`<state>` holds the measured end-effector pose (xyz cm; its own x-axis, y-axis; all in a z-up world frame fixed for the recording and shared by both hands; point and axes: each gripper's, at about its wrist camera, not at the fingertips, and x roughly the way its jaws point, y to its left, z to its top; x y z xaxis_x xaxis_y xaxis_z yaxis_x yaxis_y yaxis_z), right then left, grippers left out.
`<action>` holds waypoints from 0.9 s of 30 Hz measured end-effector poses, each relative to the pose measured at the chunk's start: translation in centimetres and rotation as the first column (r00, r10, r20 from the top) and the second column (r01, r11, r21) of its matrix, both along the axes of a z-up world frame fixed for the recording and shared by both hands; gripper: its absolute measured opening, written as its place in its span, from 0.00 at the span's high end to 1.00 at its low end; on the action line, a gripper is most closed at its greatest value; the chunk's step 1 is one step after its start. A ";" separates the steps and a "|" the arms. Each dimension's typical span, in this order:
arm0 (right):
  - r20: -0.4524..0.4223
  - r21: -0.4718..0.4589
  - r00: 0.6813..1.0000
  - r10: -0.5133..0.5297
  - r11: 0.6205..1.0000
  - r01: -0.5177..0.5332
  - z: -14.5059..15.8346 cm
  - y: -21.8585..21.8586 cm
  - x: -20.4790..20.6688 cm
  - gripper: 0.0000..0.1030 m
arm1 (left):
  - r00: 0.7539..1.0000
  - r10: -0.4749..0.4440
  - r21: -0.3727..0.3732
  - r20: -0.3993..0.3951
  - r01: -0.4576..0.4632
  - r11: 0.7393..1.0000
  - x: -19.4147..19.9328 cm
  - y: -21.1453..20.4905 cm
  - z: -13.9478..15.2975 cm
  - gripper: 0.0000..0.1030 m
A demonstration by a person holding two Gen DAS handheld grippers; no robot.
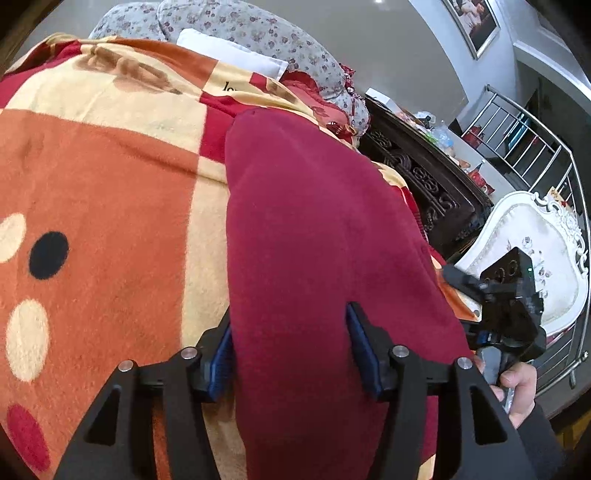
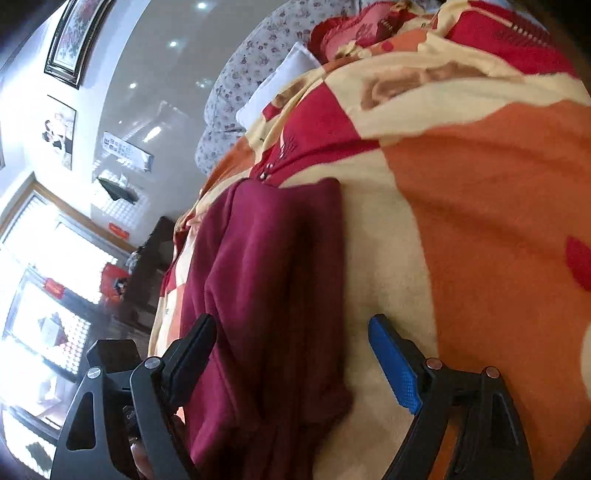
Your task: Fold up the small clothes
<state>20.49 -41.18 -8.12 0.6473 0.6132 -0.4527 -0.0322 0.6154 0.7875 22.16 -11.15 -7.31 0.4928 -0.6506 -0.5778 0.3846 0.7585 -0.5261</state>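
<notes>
Left wrist: left gripper [image 1: 291, 350] fingers straddle maroon garment [image 1: 314, 221]; right gripper [image 2: 295, 363] fingers wide.

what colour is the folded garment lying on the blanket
Dark maroon red, plain with no print. The garment shows best in the left wrist view.

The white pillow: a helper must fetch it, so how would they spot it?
Start at the orange, cream and red blanket covering the bed. At its far end lies the white pillow, against grey floral bedding. It is the only plain, unpatterned piece there.
</notes>
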 end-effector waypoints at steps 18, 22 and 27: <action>0.031 -0.296 0.996 0.082 0.953 -0.069 3.4 5.2 -1.8 0.60 | 0.999 0.008 -0.008 0.046 -0.007 1.000 -1.2 1.0 1.9 0.59; 0.083 -0.322 0.987 0.140 0.941 -0.106 7.2 8.3 -1.6 0.61 | 0.995 0.051 -0.043 0.087 -0.048 0.998 -2.5 5.1 4.4 0.60; 0.131 -0.300 0.968 0.216 0.939 -0.169 9.2 14.2 -0.2 0.61 | 0.982 0.126 0.003 0.144 -0.127 0.992 -2.9 11.5 7.4 0.59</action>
